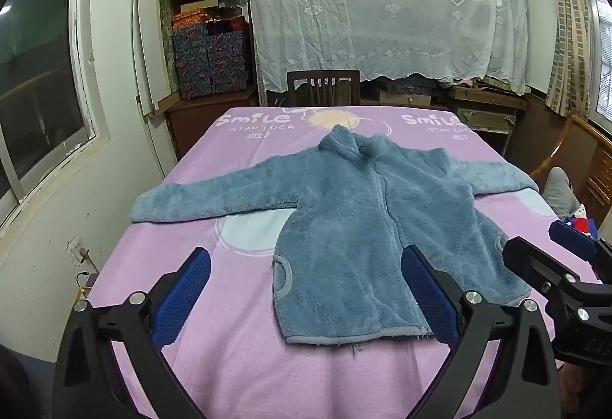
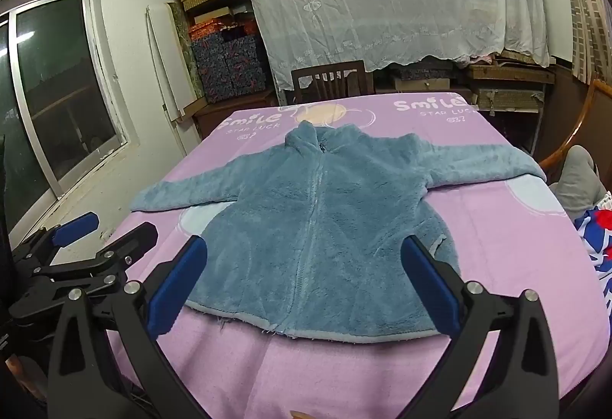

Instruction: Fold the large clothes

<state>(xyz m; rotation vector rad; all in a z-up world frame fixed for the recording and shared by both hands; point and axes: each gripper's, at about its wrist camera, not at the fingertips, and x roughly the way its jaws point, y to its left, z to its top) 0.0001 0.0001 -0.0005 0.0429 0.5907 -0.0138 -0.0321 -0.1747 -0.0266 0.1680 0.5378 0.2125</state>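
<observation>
Pink "Smile" bedsheet [image 1: 237, 361]: blue fleece zip jacket [image 1: 355, 227] laid flat at centre, front up, sleeves spread. Judged soft, light, bulky, non-slip; best pinched at cuffs or hem corners. Left gripper [image 1: 306, 298] and right gripper [image 2: 304, 287] are held released, empty, above the hem.

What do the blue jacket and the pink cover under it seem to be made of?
Blue jacket: looks like plush fleece, matte, with a deep fuzzy pile and fraying hem fibres. Pink cover: seems a short-napped soft fabric, perhaps brushed or terry-like, matte, with printed lettering; the exact fibre can't be told.
</observation>
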